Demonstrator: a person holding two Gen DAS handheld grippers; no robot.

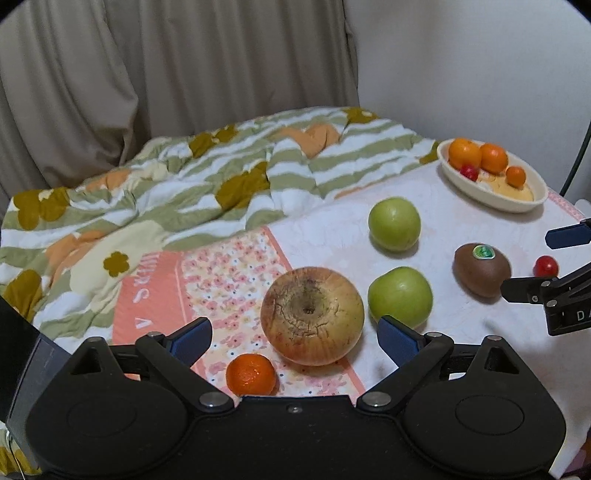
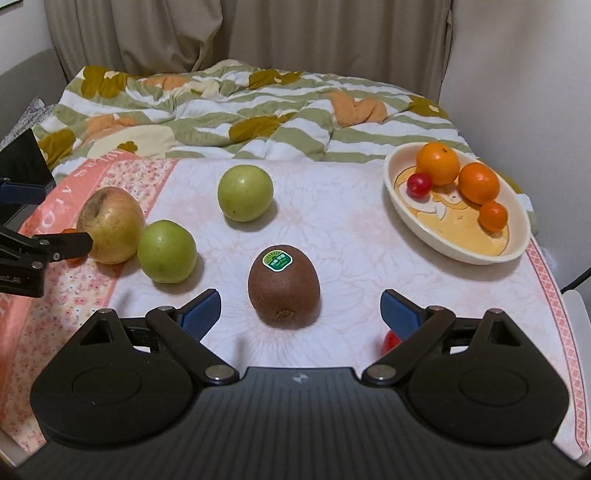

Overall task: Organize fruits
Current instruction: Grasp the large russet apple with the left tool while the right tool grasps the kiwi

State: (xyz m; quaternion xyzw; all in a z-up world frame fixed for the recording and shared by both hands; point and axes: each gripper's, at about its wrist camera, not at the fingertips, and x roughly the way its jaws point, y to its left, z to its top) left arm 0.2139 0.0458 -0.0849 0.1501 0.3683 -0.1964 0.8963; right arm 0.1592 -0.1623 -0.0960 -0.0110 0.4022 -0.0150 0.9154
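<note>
My left gripper [image 1: 295,338] is open, its jaws on either side of a big yellowish-red apple [image 1: 312,315] on the bed. A small mandarin [image 1: 251,373] lies just below the apple. Two green apples [image 1: 394,223] [image 1: 400,297] lie to the right. My right gripper [image 2: 300,314] is open and empty, with a brown kiwi [image 2: 283,285] with a green sticker just ahead between its jaws. A small red fruit [image 2: 389,340] sits partly hidden behind its right finger. A cream oval dish [image 2: 443,242] at the far right holds three oranges and a red fruit.
A rumpled green-striped floral quilt [image 1: 184,184] covers the far half of the bed. Beige curtains [image 2: 258,33] hang behind, and a white wall is on the right. A dark flat object [image 1: 22,369] sits at the left edge.
</note>
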